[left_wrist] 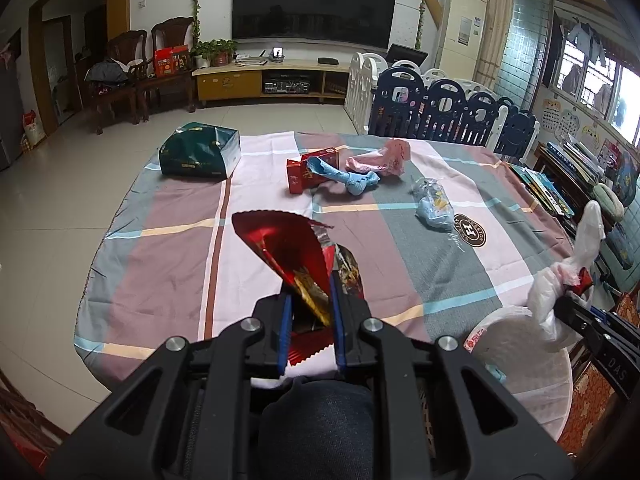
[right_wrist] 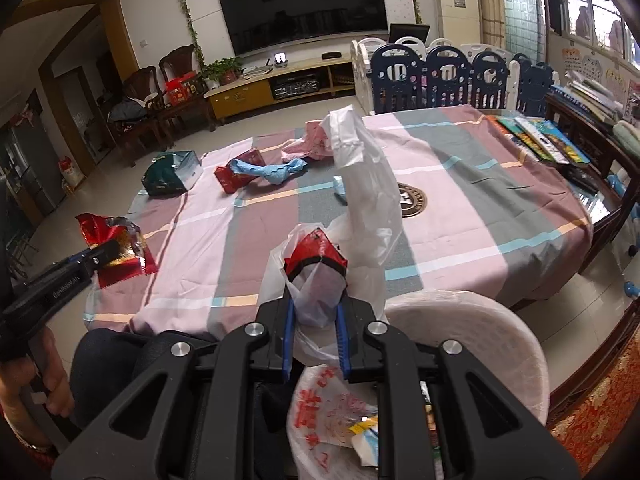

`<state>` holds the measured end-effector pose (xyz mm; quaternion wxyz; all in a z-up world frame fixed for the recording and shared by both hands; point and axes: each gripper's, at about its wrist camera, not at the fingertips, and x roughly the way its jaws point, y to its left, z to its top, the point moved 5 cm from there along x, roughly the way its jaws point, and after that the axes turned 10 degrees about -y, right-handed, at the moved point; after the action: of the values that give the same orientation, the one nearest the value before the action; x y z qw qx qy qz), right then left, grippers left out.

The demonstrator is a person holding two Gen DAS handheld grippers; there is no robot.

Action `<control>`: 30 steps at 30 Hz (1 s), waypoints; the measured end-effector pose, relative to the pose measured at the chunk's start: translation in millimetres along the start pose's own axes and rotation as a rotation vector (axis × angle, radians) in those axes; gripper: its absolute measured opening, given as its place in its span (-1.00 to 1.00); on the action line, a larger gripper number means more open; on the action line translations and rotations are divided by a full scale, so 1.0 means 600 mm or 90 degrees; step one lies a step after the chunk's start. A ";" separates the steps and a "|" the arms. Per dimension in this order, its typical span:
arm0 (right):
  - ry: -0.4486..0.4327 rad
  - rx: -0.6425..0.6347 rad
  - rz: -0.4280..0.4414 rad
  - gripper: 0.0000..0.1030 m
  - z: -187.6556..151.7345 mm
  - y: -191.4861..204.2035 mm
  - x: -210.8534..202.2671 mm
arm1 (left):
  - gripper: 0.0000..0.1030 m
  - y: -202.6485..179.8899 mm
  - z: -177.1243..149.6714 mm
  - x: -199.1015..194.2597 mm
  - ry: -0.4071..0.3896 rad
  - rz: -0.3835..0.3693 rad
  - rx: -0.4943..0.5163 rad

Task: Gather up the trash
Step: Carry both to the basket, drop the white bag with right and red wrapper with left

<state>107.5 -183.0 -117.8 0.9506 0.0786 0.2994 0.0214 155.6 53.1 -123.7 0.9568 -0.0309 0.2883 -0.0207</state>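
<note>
Wrapper (left_wrist: 286, 254) shiny red foil, crumpled.

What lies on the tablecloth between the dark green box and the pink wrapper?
A red carton with a crumpled blue wrapper across it, seen in both wrist views.

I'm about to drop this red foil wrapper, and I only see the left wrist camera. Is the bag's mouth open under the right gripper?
Observer: Yes. The right gripper is shut on the white plastic bag at its edge, and the mouth gapes just below it, inside the white bin.
Operator: Anything in it already?
Observer: Yes, a few small packets, white, yellow and blue, lie at the bottom.
</note>
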 end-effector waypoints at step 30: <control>0.000 0.267 -0.240 0.56 -0.065 -0.318 -0.097 | -0.56 -0.320 -0.146 0.040 0.268 -0.419 0.080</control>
<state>36.5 -371.2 -147.5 0.9008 0.2164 0.3068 -0.2183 123.1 -143.7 -196.1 0.8193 -0.0579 0.4507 -0.3498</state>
